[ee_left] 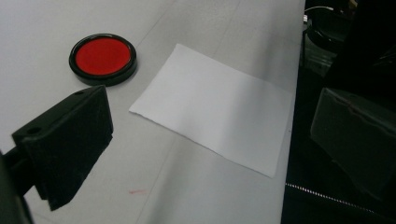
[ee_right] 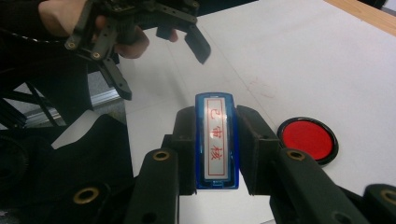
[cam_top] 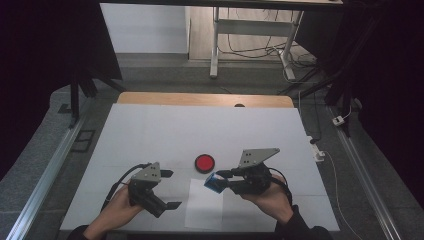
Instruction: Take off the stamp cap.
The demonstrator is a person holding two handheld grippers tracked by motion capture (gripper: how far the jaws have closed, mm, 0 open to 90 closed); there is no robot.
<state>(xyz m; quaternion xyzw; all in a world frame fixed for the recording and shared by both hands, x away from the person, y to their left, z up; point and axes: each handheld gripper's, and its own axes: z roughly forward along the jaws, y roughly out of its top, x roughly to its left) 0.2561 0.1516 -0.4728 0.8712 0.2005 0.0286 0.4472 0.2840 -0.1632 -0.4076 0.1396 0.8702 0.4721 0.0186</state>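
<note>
My right gripper (cam_top: 221,182) is shut on a blue stamp (cam_top: 214,183) and holds it just above the table, over the top right corner of a white sheet of paper (cam_top: 204,207). In the right gripper view the stamp (ee_right: 214,140) sits between the two pads (ee_right: 186,140), its label with red characters facing the camera. A round red ink pad (cam_top: 204,163) in a black case lies just beyond the sheet. My left gripper (cam_top: 171,189) hovers left of the sheet, open and holding nothing. In the left gripper view the paper (ee_left: 215,107) and ink pad (ee_left: 102,58) lie ahead.
The white tabletop (cam_top: 150,135) has a wooden strip (cam_top: 200,98) along its far edge. A metal rail (cam_top: 45,175) runs along the left side. A desk frame with cables (cam_top: 260,45) stands on the floor beyond. The near table edge (ee_left: 287,154) borders the sheet.
</note>
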